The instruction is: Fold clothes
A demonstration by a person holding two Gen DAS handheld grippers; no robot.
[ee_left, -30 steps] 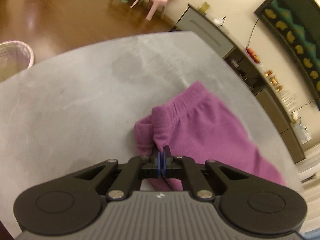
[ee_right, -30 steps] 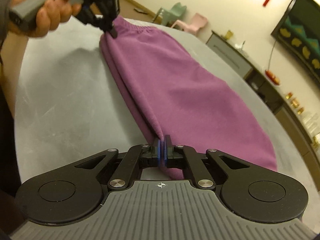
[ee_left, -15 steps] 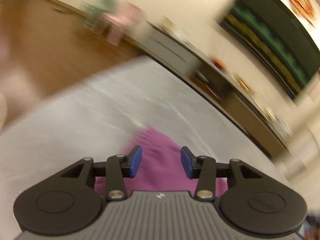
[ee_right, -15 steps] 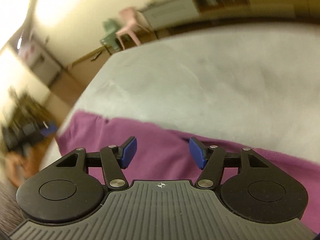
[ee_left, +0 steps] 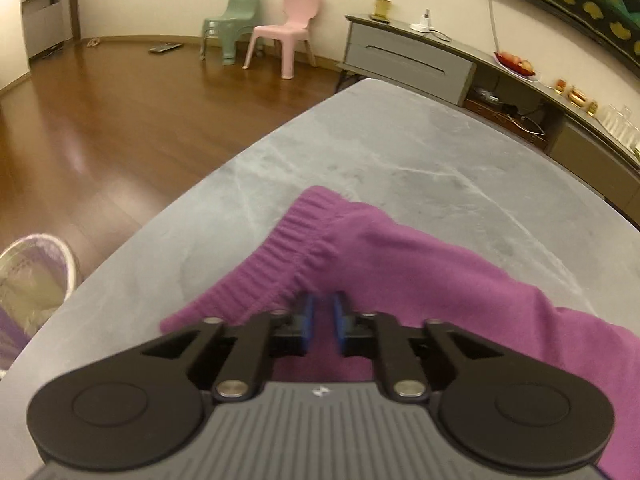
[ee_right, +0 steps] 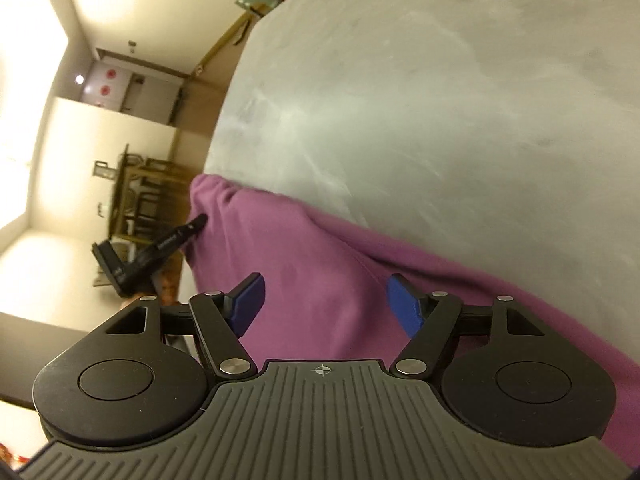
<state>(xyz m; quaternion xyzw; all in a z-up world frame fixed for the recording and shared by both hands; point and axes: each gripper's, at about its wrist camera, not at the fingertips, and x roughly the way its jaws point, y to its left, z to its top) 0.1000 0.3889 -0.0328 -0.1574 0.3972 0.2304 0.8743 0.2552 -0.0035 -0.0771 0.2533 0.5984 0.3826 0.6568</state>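
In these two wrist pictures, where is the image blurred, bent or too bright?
Left wrist view: mostly sharp; the fisheye bends the grey table edge and the sideboard, the wooden floor shows soft glare. Right wrist view: rolled sideways, the wall at left is overexposed, a pale sheen streaks the table, and the purple garment looks slightly soft.

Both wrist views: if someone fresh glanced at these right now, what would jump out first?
The purple garment would: it lies across the grey marble table, its ribbed waistband toward the far corner. Next, the right gripper hangs over the cloth with jaws wide, gripping nothing, while the left gripper has just been narrowing, a small gap left, just behind the waistband. Beyond the table stand a pink chair and a green chair.
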